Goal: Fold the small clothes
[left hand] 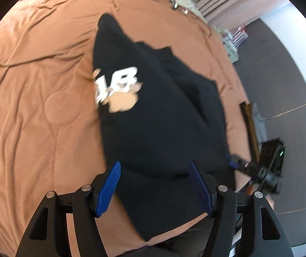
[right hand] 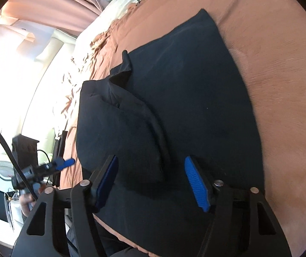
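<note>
Spread across a bed (left hand: 28,90) under a rumpled rust-brown sheet, near its foot edge: a black T-shirt (left hand: 159,115), soft knit, white block letters and a tan print, partly folded, one sleeve doubled inward in a thick ridge. Left tongs (left hand: 154,184) apart above the hem, nothing clamped. Right tongs (right hand: 150,182) likewise apart, pads clear of cloth. Best pinched at both near corners together, lifted evenly, laid over flat, creases smoothed toward the bed's far edge.
</note>
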`<state>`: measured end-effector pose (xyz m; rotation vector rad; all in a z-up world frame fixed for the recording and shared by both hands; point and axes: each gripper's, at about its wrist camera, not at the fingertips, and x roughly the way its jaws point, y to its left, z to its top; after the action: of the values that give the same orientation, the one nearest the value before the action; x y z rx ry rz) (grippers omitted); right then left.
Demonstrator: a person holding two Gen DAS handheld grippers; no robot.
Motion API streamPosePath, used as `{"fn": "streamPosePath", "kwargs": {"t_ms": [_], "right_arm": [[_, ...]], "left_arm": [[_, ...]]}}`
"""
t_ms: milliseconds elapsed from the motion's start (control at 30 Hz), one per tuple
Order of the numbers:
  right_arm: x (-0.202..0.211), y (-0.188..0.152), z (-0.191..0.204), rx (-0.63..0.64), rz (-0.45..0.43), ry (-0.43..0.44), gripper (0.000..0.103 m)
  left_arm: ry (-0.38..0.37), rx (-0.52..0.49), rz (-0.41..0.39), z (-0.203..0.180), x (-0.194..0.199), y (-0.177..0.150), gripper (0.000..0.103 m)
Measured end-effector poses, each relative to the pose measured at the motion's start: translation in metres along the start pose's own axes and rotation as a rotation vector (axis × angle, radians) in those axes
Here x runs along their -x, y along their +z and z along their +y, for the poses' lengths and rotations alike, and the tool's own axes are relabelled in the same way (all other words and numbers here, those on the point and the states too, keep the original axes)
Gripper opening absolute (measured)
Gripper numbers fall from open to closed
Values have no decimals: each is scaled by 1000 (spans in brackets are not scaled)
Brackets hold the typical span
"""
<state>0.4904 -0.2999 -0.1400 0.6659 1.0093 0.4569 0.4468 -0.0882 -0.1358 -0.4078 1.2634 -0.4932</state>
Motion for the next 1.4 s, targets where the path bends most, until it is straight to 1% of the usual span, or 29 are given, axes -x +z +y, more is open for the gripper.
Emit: {"fn": "streamPosePath", "kwargs": {"t_ms": [100,167,200,233,267,300,367,400,433,500,633,767,900,1000,1067,1233,1300,1400], "right_arm": [[-4,5,-8,-40,19,38,61],[-4,6,-13,-64,23,54,59],[-3,7,-16,-81,28,64,56],[-3,7,-18,-92,31,66,50],[-3,7,-20,-100,37,68,45],[-3,6,-23,-112,52,76,38],[-3,4,-23,-122,67,80,33],[-2,3,-23,-114,69,75,28],[0,2,-23,-111,69,72,19],[8,2,-23,-109,48,58,6],[28,-1,-16,-86,-18,58,4],[48,-13,-7,-42,-62,38,4],[61,-23,-3,-41,-95,36,3],[62,-24,5,-45,-125,34,3],[72,-26,6,-42,-148,28,3],[93,-42,0,-37,-189,2,3],[95,-51,-8,-47,-195,-13,3],[91,-65,-22,-82,-185,-12,3]], "left_arm": [[33,-7,26,8,-8,-8,67],[45,-17,43,10,-12,-14,65],[54,-24,48,11,-13,-17,64],[60,-28,53,12,-13,-20,64],[66,-32,60,13,-15,-22,63],[69,-32,66,13,-17,-23,62],[77,-35,79,14,-19,-26,59],[82,-39,82,12,-19,-27,58],[89,-45,85,11,-21,-27,58],[105,-63,94,8,-23,-30,58],[140,-82,113,1,-33,-33,53],[150,-95,116,-4,-37,-36,52],[151,-95,116,-8,-38,-35,52],[153,-102,115,-11,-38,-33,52],[149,-104,116,-11,-37,-33,52],[131,-113,130,-17,-41,-34,52],[130,-128,139,-22,-45,-35,52],[135,-147,151,-29,-53,-37,52]]}}
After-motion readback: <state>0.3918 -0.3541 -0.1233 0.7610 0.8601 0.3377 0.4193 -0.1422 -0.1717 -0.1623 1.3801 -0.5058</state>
